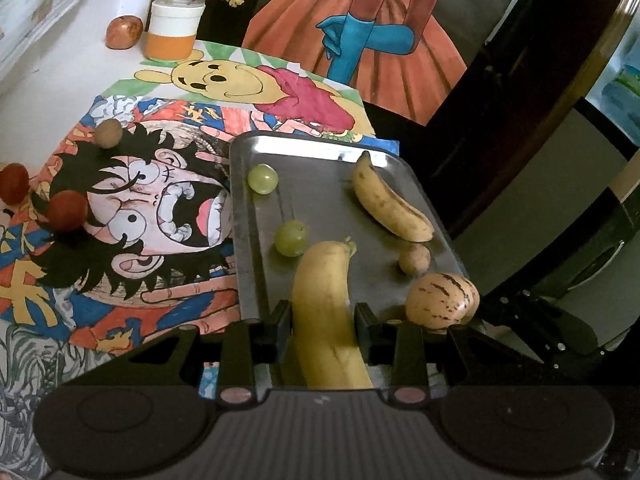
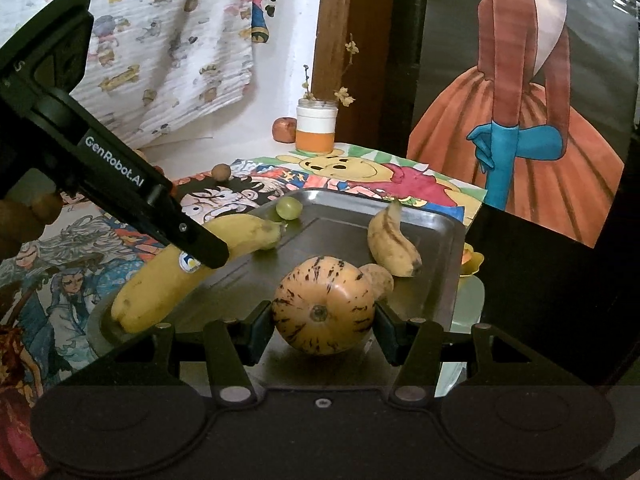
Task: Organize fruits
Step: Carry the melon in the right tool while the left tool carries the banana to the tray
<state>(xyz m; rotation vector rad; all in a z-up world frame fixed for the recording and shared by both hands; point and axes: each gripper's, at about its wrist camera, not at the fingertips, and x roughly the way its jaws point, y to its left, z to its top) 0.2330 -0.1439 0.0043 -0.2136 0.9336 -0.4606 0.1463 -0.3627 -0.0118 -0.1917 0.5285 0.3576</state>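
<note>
A metal tray point(image 1: 320, 200) point(image 2: 436, 240) lies on the picture-covered table. My left gripper point(image 1: 322, 320) is shut on a large banana point(image 1: 324, 304) point(image 2: 168, 276) over the tray's near edge. My right gripper point(image 2: 324, 320) is shut on a striped orange melon point(image 2: 324, 304) point(image 1: 440, 300) at the tray's front. In the tray lie a small banana point(image 1: 388, 204) point(image 2: 392, 244), two green grapes point(image 1: 263, 178) point(image 1: 290, 237) and a small brown fruit point(image 1: 415, 261).
On the table left of the tray lie two red fruits point(image 1: 67, 211) point(image 1: 13, 188) and a brown round fruit point(image 1: 108, 133). A jar point(image 1: 174, 26) point(image 2: 316, 124) and a reddish apple point(image 1: 124, 31) stand at the back. The table edge runs right of the tray.
</note>
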